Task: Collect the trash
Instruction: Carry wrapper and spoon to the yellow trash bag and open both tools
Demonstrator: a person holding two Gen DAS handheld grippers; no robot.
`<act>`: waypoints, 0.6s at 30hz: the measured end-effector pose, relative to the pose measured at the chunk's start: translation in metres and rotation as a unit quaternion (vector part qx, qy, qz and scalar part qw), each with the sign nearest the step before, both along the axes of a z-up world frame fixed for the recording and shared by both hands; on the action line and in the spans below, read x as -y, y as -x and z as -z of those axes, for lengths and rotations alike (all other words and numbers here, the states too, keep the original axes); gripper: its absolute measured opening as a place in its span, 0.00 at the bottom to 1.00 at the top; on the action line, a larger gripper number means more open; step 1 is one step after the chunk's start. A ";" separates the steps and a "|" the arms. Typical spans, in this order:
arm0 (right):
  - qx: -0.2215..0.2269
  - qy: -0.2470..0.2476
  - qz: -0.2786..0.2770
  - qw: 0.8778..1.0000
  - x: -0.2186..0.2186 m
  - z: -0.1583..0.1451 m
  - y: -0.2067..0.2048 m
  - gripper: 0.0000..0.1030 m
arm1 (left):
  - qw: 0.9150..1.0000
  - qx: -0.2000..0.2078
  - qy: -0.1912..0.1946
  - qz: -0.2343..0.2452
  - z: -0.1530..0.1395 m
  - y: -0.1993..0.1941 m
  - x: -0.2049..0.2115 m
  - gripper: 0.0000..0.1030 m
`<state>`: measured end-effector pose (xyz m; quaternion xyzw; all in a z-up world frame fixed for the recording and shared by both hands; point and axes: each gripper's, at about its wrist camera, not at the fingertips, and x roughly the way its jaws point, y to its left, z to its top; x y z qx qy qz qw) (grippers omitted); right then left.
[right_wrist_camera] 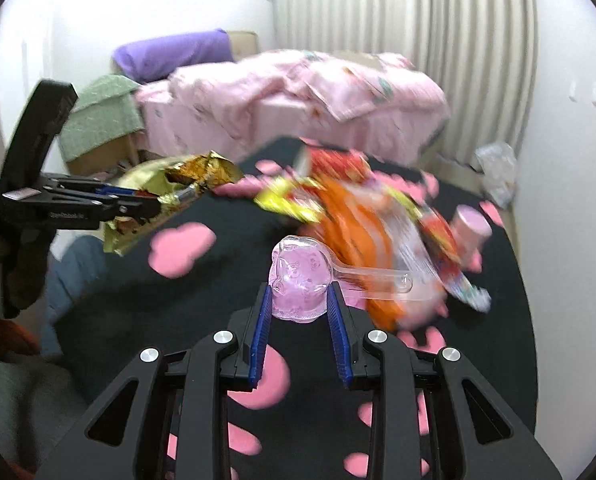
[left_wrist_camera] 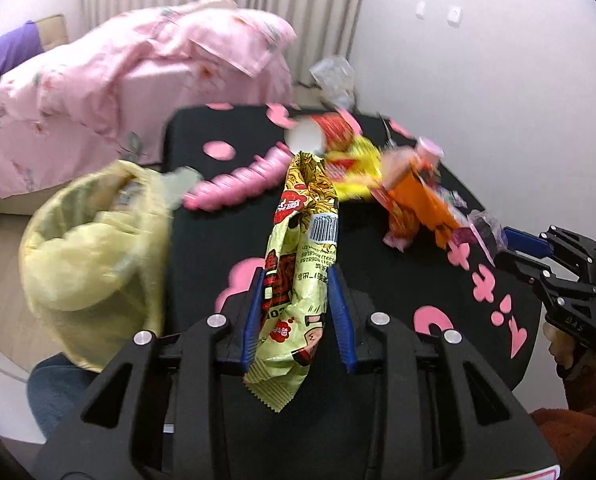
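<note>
Left tongs point(left_wrist_camera: 298, 300): closed on a yellow snack wrapper point(left_wrist_camera: 298, 248), held above the black desk point(left_wrist_camera: 377, 280).
Right tongs point(right_wrist_camera: 299, 312): gripping a clear pink jelly cup point(right_wrist_camera: 299, 276) over the desk.
Yellow bag point(left_wrist_camera: 94, 248): hangs open just beside the desk's left edge.
Remaining trash: orange wrapper point(left_wrist_camera: 413, 200) lies on the desk.

wrappers point(left_wrist_camera: 409, 184) on table point(left_wrist_camera: 397, 280) — bag point(left_wrist_camera: 94, 240) leftward

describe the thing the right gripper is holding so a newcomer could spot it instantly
Start at the black table with pink shapes, then find the heap of snack wrappers on it. Nearer the camera, the right gripper grips a clear plastic cup with a clear spoon beside it. Unlike the wrappers, it is transparent and rigid.
</note>
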<state>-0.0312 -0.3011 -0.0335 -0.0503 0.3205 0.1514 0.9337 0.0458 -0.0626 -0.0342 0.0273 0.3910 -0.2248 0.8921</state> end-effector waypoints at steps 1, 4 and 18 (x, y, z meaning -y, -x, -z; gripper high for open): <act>0.009 -0.002 -0.013 1.000 -0.008 -0.008 -0.002 0.27 | 1.000 0.008 0.001 -0.009 -0.005 0.000 -0.009 0.29; 0.034 0.002 -0.046 0.998 -0.033 -0.028 -0.010 0.27 | 0.997 0.037 0.006 -0.063 -0.022 -0.010 -0.049 0.29; 0.076 0.046 -0.173 0.981 -0.173 -0.067 -0.149 0.27 | 0.982 -0.074 -0.010 -0.174 0.066 -0.141 -0.176 0.30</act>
